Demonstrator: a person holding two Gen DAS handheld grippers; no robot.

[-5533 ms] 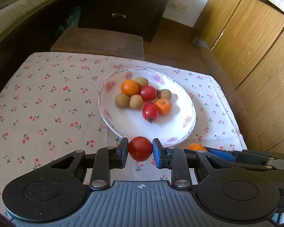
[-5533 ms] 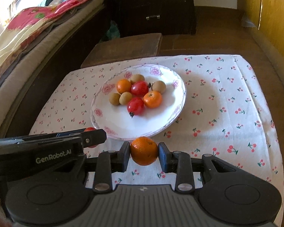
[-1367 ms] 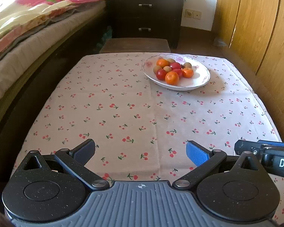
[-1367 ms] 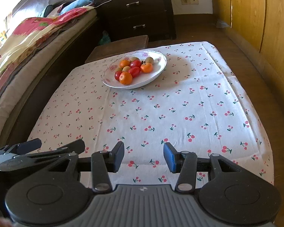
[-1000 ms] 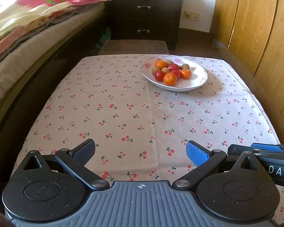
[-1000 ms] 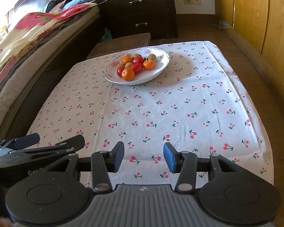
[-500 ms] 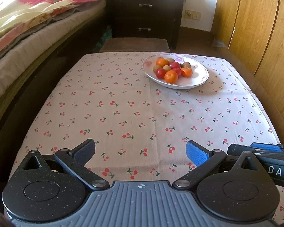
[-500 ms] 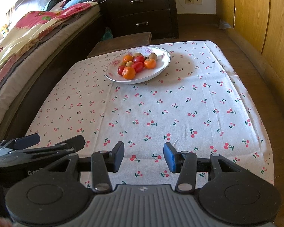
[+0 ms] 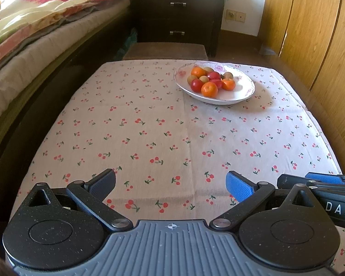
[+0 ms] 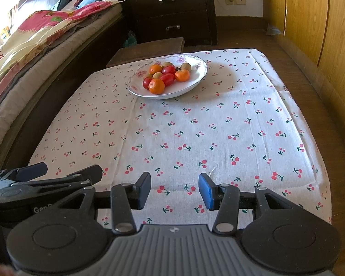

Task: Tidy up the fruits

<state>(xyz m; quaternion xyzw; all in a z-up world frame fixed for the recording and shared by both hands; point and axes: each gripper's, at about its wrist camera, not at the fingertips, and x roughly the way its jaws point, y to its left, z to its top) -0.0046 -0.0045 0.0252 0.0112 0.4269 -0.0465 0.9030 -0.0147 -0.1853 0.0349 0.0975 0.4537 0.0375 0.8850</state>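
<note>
Both claws, left (image 9: 170, 184) and right (image 10: 174, 189), are sitting open and empty, fruit plate (image 9: 241, 95) lying well ahead across the surface (image 9: 149, 126), right one looking slightly nearer.

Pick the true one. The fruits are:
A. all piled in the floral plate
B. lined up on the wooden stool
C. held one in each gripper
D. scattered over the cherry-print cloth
A: every fruit sits inside the plate; the cloth around it bears none, and both grippers, left and right, are empty.
</note>
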